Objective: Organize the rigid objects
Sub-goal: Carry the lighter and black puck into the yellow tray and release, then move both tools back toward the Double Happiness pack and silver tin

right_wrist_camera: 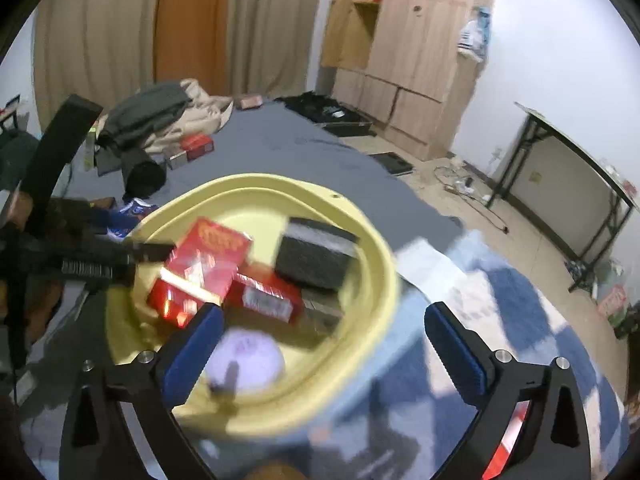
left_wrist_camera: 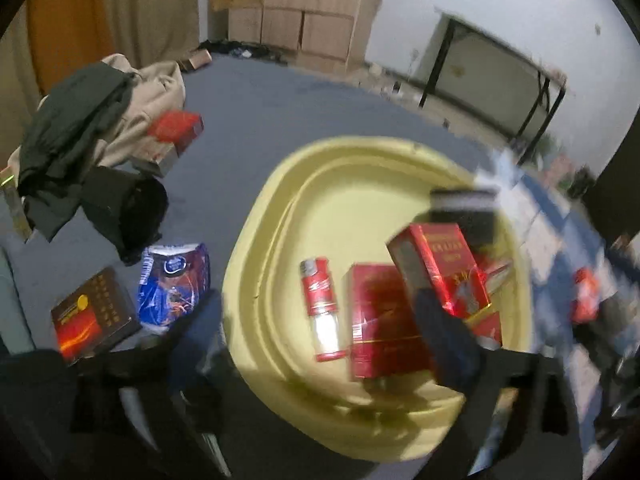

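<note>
A yellow basin (left_wrist_camera: 280, 208) (right_wrist_camera: 372, 240) sits on the grey bed. It holds a flat red box (left_wrist_camera: 380, 320) (right_wrist_camera: 264, 292), a red lighter (left_wrist_camera: 320, 304) and a black box (left_wrist_camera: 468, 208) (right_wrist_camera: 316, 252). My left gripper (left_wrist_camera: 320, 316) is open over the basin; a tilted red box (left_wrist_camera: 440, 268) (right_wrist_camera: 204, 264) touches its right finger (left_wrist_camera: 444, 340). It is seen from the right wrist view (right_wrist_camera: 152, 252) beside that box. My right gripper (right_wrist_camera: 320, 328) is open and empty over the basin's near rim.
On the bed left of the basin lie a blue packet (left_wrist_camera: 174, 280), a dark brown box (left_wrist_camera: 94, 312), a red and silver box (left_wrist_camera: 172, 140) and a pile of clothes (left_wrist_camera: 92, 132). A blue and white cloth (right_wrist_camera: 460, 320) lies to the right. A black table (right_wrist_camera: 568, 184) stands by the wall.
</note>
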Available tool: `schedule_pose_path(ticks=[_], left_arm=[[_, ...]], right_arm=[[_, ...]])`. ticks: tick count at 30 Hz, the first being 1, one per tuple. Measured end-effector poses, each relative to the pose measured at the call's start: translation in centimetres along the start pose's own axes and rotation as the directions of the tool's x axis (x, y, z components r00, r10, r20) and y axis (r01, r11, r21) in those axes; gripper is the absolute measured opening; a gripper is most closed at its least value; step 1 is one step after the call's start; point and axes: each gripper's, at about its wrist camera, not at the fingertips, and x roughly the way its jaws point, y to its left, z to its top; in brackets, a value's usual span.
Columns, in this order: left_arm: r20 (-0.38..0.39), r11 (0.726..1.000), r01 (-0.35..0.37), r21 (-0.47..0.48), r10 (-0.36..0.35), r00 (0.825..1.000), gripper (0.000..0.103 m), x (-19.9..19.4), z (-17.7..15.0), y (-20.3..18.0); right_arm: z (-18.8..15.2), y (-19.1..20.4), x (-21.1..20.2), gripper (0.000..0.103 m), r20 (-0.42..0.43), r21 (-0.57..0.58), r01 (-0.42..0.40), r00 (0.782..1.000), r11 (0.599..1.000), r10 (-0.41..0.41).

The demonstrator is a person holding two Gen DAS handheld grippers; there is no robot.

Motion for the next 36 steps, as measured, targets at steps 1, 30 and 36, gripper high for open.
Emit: schedule_pose_path(ticks=[1,30,36], left_arm=[[0.007,1.0,0.025,-0.015,-0.025,1.0,0.103,-0.9,0.2,-0.3],[-0.093,0.91,0.35,0.223,-0.337,0.937,0.103,-10.8,-14.8,-23.9],[-0.068,0.915,0.332,0.231,-0.326,0.943,0.103,-10.7,-14.3,-24.2]], right_arm=[[-1.0,-0.9,-1.9,0.103,0.003,0.029,0.007,1.0,1.0,-0.007],[-25.2,-12.5,-31.0,0.103,-0.085,0.52,0.292,0.953,0.803,-0.291],[-25.7,-13.3,-30.2,0.103,-0.123,0.526,0.317,0.947,0.789,-0.298]])
